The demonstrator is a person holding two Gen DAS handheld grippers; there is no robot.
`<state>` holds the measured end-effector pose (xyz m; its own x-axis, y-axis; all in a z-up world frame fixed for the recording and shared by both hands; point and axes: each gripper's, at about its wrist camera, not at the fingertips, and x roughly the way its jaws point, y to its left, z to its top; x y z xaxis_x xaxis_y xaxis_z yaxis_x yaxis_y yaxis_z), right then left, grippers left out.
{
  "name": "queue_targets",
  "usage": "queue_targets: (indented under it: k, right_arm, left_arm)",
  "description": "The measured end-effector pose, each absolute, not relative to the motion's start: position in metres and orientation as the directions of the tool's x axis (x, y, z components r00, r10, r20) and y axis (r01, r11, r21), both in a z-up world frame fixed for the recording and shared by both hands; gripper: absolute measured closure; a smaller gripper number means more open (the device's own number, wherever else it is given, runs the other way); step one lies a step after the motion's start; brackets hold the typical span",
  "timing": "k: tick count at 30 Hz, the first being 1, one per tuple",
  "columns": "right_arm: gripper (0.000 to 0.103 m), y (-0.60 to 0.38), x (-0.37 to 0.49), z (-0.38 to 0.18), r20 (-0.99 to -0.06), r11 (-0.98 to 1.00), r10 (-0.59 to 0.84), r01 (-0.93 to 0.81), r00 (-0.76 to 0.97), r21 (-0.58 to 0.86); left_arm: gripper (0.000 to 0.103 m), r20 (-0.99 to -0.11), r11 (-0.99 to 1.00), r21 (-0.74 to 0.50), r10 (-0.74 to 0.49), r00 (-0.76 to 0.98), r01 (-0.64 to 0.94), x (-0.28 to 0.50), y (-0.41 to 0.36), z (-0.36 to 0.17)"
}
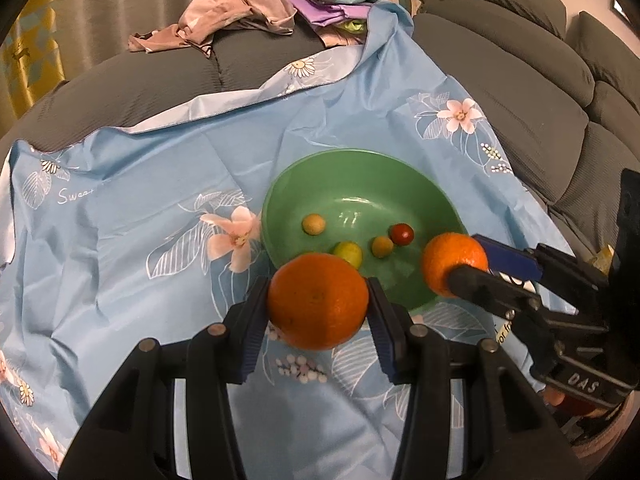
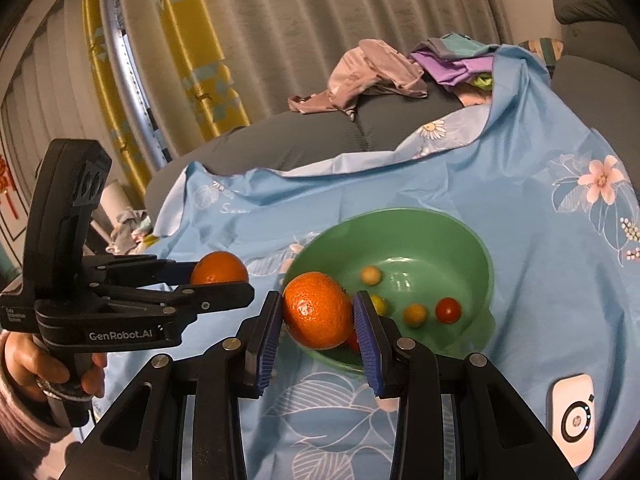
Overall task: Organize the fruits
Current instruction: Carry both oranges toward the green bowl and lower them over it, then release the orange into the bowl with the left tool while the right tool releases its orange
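**Two oranges held at the rim of the green bowl**

The left gripper (image 1: 318, 304) is closed partway on a large orange (image 1: 318, 300), its two blue pads pressing the fruit from either side. Seen from the left wrist, this orange hangs over the blue flowered cloth (image 1: 140, 208), just at the near rim of the green bowl (image 1: 360, 168), overlapping the rim's edge in the picture. In the right wrist view the same gripper (image 2: 224, 280) comes in from the left, held by a hand (image 2: 36, 364) on its grip, with the orange at its tip just beside the bowl's left side and not yet over it.

The right gripper (image 2: 318, 312) is likewise clamped on a second orange (image 2: 318, 310), pinched between its blue pads. This fruit sits over the near left rim of the bowl (image 2: 460, 232), partly covering a small yellow-green fruit (image 2: 379, 303) inside. From the left wrist view, the right gripper (image 1: 460, 268) reaches in from the right with its orange (image 1: 454, 262) above the bowl's right rim.

Four small fruits lie on the bowl's floor, well apart from both grippers: a pale tan one (image 1: 313, 224), a yellow-green one (image 1: 349, 254), an orange-yellow one (image 1: 382, 246) and a red one (image 1: 402, 234). The cloth is spread over a grey sofa (image 1: 500, 92), with crumpled clothes (image 1: 240, 8) heaped at the far end. A white device (image 2: 572, 416) lies on the cloth to the right.
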<state>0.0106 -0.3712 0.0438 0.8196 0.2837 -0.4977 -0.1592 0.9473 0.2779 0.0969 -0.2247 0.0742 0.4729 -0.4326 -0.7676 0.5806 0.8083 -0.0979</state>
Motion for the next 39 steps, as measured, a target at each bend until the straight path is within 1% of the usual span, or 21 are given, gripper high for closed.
queue_targets:
  k: [6, 16, 39]
  right_arm:
    - [0.065, -0.378, 0.018, 0.042, -0.508, 0.951, 0.268, -0.14, 0.818, 0.276]
    - [0.065, -0.387, 0.028, 0.038, -0.548, 0.967, 0.211, -0.09, 0.81, 0.24]
    - [0.065, -0.393, 0.054, 0.02, -0.653, 0.987, 0.126, -0.025, 0.747, 0.161]
  left_arm:
    - [0.056, -0.774, 0.803, -0.083, -0.425, 0.469, 0.59, 0.109, -0.237, 0.072]
    - [0.056, -0.811, 0.796, -0.08, -0.402, 0.425, 0.6, 0.13, -0.259, 0.052]
    - [0.056, -0.869, 0.778, 0.001, -0.31, 0.386, 0.628, 0.151, -0.286, 0.02]
